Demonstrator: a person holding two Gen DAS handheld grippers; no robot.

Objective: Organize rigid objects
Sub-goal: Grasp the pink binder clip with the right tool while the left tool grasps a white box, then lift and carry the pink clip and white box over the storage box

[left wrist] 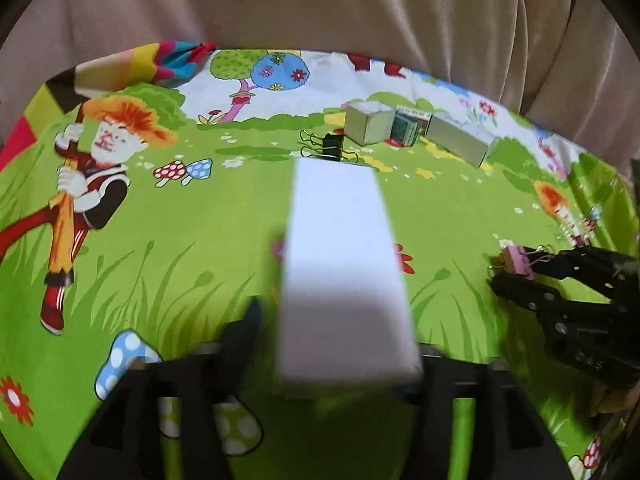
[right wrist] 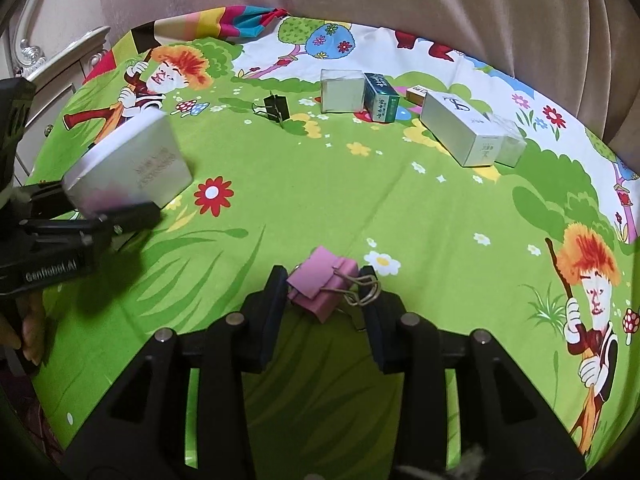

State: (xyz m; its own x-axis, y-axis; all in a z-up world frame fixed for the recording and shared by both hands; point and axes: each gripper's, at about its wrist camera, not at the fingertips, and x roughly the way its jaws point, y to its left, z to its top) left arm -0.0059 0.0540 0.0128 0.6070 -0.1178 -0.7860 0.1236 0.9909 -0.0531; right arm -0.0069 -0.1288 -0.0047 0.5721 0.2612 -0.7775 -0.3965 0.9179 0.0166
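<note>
The step in hand seems to be the gathering of loose things toward the group of boxes at the upper right of both views. The left claw carries a white box, which fills the centre of the left wrist view and looks blurred, so it is probably in motion. In the right wrist view the same white box is at the left middle of the frame, tilted and lifted over the green cartoon cloth; the left claw is clenched on its near end. The right claw is at the lower centre of its own view, and a pink binder clip sits between its two fingers. The left finger seems to touch the pink body and the right finger is at the wire handles, so I judge that it grasps the clip with a medium opening, but whether the clip is lifted from the cloth I cannot tell. A black binder clip lies alone in the upper middle, near a small grey box, a green box and a long silver box. The next move, in my judgement, asks to carry the white box beside these boxes and set it down flat, and to bring the pink clip near the black one without the thin wire handles slipping from the fingers.
</note>
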